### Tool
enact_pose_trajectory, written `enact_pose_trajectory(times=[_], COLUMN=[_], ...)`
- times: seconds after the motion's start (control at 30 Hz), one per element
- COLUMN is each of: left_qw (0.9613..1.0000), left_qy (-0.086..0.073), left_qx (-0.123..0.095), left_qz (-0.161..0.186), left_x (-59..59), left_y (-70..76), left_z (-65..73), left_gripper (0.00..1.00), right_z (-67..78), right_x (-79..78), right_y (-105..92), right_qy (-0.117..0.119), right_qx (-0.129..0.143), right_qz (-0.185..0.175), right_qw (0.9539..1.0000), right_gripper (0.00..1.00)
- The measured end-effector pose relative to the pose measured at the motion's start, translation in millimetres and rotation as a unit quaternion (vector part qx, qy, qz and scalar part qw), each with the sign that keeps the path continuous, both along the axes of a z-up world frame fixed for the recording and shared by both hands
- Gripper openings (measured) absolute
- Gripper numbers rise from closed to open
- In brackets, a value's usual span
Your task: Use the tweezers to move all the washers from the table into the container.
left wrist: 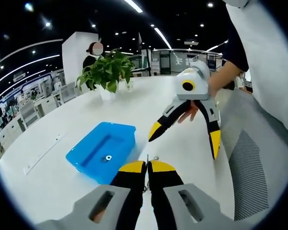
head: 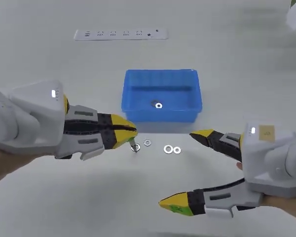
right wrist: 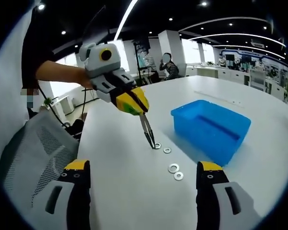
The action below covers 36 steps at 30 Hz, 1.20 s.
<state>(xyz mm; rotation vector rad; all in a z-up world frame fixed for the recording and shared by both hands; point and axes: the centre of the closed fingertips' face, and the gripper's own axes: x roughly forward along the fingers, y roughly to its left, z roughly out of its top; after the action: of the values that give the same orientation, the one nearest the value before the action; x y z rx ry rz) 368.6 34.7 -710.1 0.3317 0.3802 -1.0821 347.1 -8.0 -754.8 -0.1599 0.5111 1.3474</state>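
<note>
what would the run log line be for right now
left tongs: shut on tweezers, tips at leftmost washer | right tongs: open, holding nothing | blue container: one washer inside | table: four washers total

One washer (right wrist: 157, 145) under tweezers (right wrist: 148, 130) tips; three washers (head: 168, 149) near blue container (head: 160, 116).

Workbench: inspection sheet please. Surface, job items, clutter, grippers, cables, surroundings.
Surface: white table, looks clean.
Job's things: blue container holding one washer; four loose washers on the table in front of it, the leftmost in the head view at the tips of the tweezers.
Clutter: power strip at the far edge.
Grippers: left gripper shut on the tweezers; right gripper open, holding nothing.
Cables: dark cable hanging beside the person's arm, off the table.
Surroundings: potted plant, mesh chair, open office with ceiling lights.
</note>
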Motion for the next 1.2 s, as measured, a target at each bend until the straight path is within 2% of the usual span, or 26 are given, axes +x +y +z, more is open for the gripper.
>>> enact_pose_trajectory(times=[0.2,0.33,0.4,0.47,0.5,0.6,0.73,0.83,0.9,1.03,1.2], left_qw=[1.0,0.9999,0.9999,0.9999,0.9998,0.9999,0.9999,0.9999,1.0,1.0,1.0], left_qy=[0.004,0.003,0.0,0.0,-0.001,0.002,0.004,0.005,0.005,0.006,0.004], left_qx=[0.005,0.01,0.014,0.017,0.018,0.014,0.007,0.004,0.004,0.003,0.003], left_qz=[0.0,0.003,0.003,0.004,0.004,0.007,0.009,0.008,0.006,0.005,0.004], left_x=[0.1,0.8,1.1,0.8,0.7,0.3,0.9,1.5,1.2,1.7,2.4], left_y=[-0.2,1.7,2.7,3.8,4.3,4.5,1.8,0.2,-0.6,-1.1,-3.5], left_z=[-1.9,-2.5,-2.8,-2.9,-3.0,-3.2,-3.4,-3.4,-3.5,-3.8,-3.5], left_gripper=[0.06,0.06,0.06,0.06,0.06,0.06,0.06,0.06,0.06,0.06,0.06], right_z=[2.1,-0.1,-1.9,-1.2,-1.4,-1.4,-2.4,-2.1,-2.4,-5.2,-7.8], right_x=[10.5,12.5,11.6,13.4,13.2,12.9,13.9,13.3,12.3,10.5,14.1], right_y=[25.9,41.9,48.6,54.8,57.7,65.0,71.8,74.8,75.4,74.8,74.4], right_qy=[-0.01,-0.021,-0.021,-0.037,-0.035,-0.021,-0.027,-0.024,-0.031,-0.039,-0.045], right_qx=[-0.003,-0.013,-0.015,-0.016,-0.016,-0.01,-0.013,-0.016,-0.019,-0.028,-0.033], right_qz=[0.047,0.084,0.105,0.119,0.128,0.149,0.176,0.19,0.2,0.216,0.222], right_qw=[0.9988,0.9962,0.9942,0.9921,0.9909,0.9886,0.9839,0.9814,0.9791,0.9753,0.9735], right_gripper=[0.84,0.78,0.7,0.61,0.54,0.45,0.29,0.26,0.22,0.2,0.16])
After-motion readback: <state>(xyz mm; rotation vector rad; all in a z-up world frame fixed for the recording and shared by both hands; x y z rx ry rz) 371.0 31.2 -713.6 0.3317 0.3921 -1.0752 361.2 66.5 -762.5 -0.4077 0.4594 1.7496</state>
